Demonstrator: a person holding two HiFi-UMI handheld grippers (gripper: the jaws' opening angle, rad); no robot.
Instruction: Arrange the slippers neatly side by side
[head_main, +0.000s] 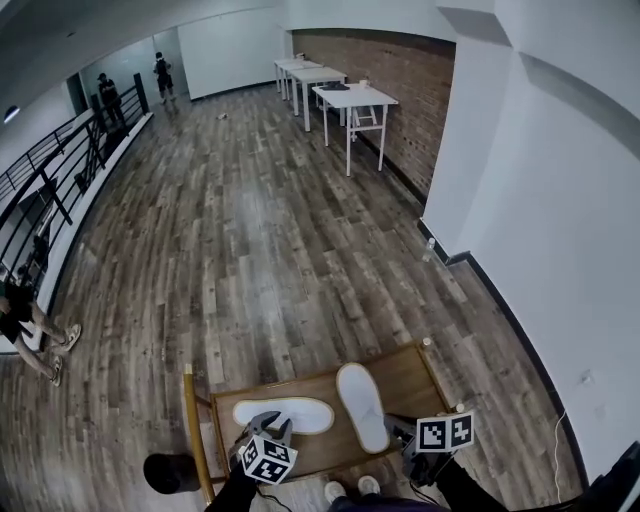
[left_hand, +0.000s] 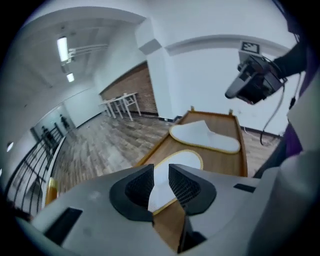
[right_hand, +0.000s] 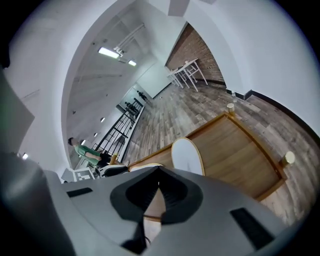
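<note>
Two white slippers lie on a low wooden table (head_main: 412, 384). One slipper (head_main: 283, 414) lies crosswise at the left, the other slipper (head_main: 362, 405) lies lengthwise at the middle, so they stand at an angle to each other. My left gripper (head_main: 268, 426) hovers over the near edge of the crosswise slipper (left_hand: 181, 162), jaws open, with nothing gripped. The lengthwise slipper (left_hand: 205, 136) lies beyond it. My right gripper (head_main: 400, 430) is raised off the table's near right corner, shut and empty (right_hand: 159, 172). The lengthwise slipper (right_hand: 187, 156) lies ahead of it.
The table has a raised rim with corner posts (head_main: 427, 343). A dark round object (head_main: 165, 472) sits on the floor at its left. White tables (head_main: 352, 98) stand along the brick wall far off. A railing (head_main: 60, 170) and a person (head_main: 25, 320) are at the left.
</note>
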